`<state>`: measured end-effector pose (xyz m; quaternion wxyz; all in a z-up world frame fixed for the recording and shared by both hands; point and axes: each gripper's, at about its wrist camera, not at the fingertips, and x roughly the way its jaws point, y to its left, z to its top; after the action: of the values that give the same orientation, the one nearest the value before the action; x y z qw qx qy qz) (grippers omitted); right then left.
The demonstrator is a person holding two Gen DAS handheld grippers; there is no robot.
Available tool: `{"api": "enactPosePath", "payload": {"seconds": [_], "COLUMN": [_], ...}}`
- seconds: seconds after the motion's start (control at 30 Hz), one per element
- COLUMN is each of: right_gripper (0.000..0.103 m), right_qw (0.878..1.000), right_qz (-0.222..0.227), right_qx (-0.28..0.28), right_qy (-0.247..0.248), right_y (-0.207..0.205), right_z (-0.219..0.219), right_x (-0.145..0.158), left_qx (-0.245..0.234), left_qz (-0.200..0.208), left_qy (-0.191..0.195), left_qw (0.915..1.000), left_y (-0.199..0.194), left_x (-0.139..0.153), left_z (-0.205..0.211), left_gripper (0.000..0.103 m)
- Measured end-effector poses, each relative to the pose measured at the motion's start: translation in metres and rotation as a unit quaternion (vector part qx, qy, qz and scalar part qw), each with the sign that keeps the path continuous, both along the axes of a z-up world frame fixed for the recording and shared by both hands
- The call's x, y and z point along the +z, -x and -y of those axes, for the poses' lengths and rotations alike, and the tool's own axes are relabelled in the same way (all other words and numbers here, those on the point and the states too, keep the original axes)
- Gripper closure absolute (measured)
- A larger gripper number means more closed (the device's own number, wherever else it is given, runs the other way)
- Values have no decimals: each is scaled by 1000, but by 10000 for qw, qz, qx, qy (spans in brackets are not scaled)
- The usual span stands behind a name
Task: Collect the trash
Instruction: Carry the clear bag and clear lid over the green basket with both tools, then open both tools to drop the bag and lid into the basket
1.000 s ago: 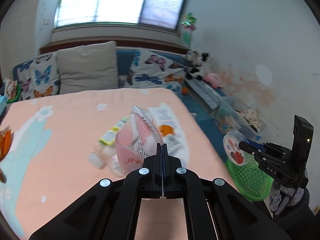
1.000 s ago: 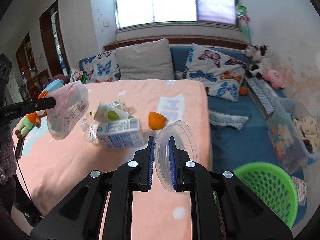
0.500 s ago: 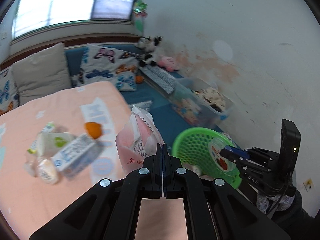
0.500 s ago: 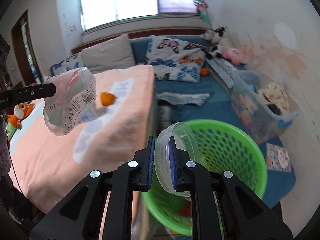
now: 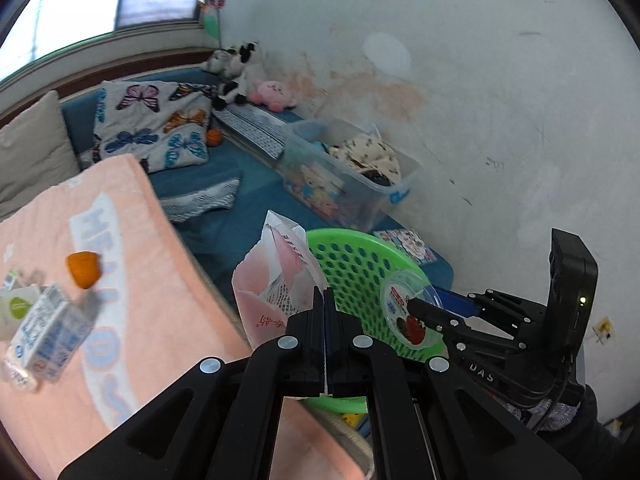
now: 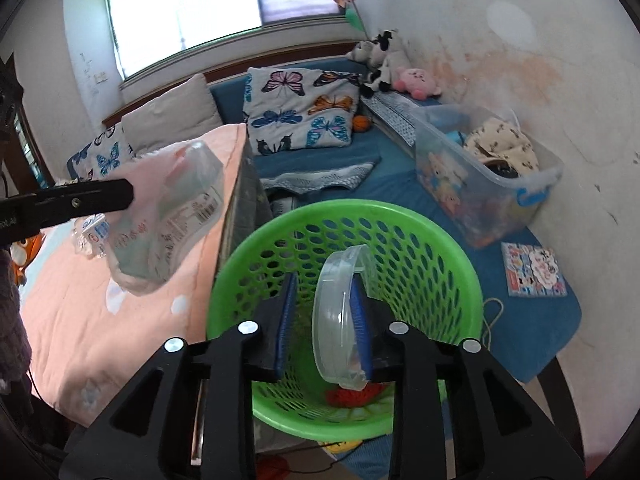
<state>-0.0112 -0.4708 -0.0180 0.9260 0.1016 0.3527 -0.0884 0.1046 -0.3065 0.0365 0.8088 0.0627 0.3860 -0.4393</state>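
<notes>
My left gripper (image 5: 323,292) is shut on a crumpled pink and white plastic bag (image 5: 276,280), held at the edge of the bed beside the green mesh basket (image 5: 352,256). Seen from the right wrist, the same bag (image 6: 168,232) hangs from the left gripper (image 6: 128,196), left of the basket (image 6: 440,248). My right gripper (image 6: 324,284) hovers over the basket's mouth and its jaws are opening. A clear round plastic lid (image 6: 340,312) stands between them, leaning on the right pad, with a gap to the left pad. The left wrist view shows this lid (image 5: 404,312) with a red label.
A milk carton (image 5: 48,328) and an orange peel (image 5: 82,268) lie on the peach bed cover (image 5: 140,320). A clear storage box (image 6: 488,184) of clothes and toys stands by the wall. Red trash (image 6: 352,396) lies in the basket. A picture booklet (image 6: 532,268) lies on the blue mat.
Both grippers swung right from above the bed to the green basket. The right jaws, earlier shut on the lid, have parted. The left gripper still holds the bag.
</notes>
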Motion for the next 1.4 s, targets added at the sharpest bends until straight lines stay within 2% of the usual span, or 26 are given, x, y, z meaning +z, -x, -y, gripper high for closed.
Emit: {"api": "enactPosePath", "payload": {"seconds": [0.13, 0.2, 0.33, 0.4, 0.57, 0.77, 0.87, 1.2, 1.4], "right_gripper": [63, 57, 54, 48, 47, 39, 38, 33, 32], "right_qw": [9999, 9998, 9995, 9993, 9991, 9991, 9989, 9985, 9978], "right_qz": [55, 87, 143, 176, 170, 99, 43, -114, -178], "right_qx": [-85, -88, -79, -118, -143, -196, -205, -281, -393], "right_qy": [-84, -146, -266, -314, -369, -358, -418, -455, -495], "right_y": [7, 9, 10, 10, 9, 10, 11, 13, 18], "right_z": [7, 10, 14, 16, 21, 22, 24, 28, 35], "right_x": [-1, -2, -2, -2, -3, -5, -8, -17, -21], "left_qx": [-81, -115, -164, -170, -187, -175, -175, -222, -235], "left_qz": [-69, -130, -202, -245, -331, -548, -588, -595, -605], "left_qy": [-83, -110, -188, -214, -304, -302, -297, -266, -242], "left_qw": [9999, 9998, 9995, 9993, 9988, 9979, 9977, 9976, 9976], "left_y": [2, 2, 4, 3, 1, -5, -6, -5, -5], "left_x": [-10, -15, -24, -28, -37, -46, -48, -49, -48], "left_z": [17, 22, 32, 36, 42, 43, 43, 46, 47], "left_gripper": [103, 103, 103, 103, 102, 102, 102, 101, 97]}}
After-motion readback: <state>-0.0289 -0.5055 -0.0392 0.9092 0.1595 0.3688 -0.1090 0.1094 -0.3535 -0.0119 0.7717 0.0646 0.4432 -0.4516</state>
